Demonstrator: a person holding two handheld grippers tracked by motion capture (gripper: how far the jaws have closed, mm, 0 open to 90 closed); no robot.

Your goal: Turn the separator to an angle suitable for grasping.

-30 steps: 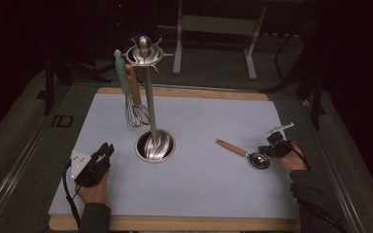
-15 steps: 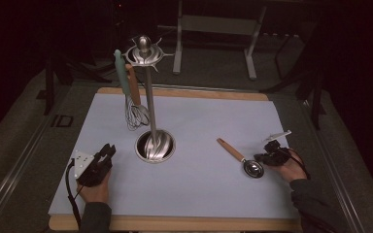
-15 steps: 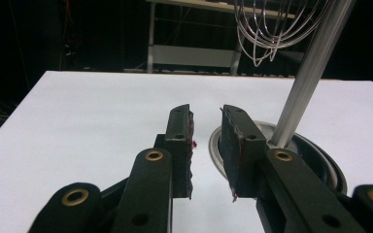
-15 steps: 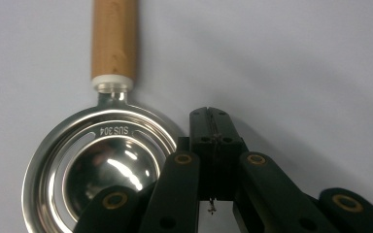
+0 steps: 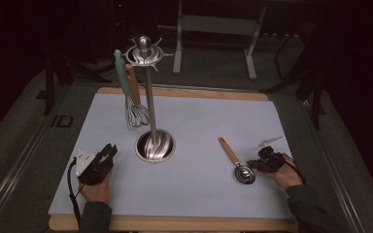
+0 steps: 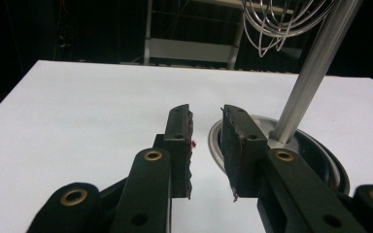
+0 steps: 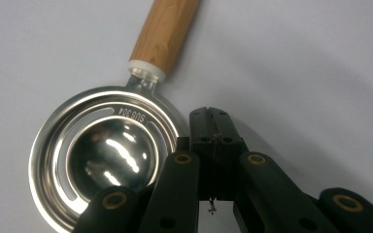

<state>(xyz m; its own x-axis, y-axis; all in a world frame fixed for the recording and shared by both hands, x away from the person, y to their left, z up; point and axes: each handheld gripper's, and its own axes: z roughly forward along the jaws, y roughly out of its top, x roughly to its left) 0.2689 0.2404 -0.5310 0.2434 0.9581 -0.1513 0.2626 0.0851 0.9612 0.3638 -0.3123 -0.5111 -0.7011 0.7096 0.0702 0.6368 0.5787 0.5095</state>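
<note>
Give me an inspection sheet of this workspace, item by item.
Surface: pale mat on a wooden board.
Job's things: wooden-handled egg separator lying flat on the mat, its bowl beside the right claw.
Clutter: utensil stand; whisk and green-handled tool hanging from it.
Grippers: left claw jaws apart, nothing between; right claw jaws together, gripping nothing.
Cables: one trailing from the left claw.
Surroundings: dark; metal frame behind the table.
</note>
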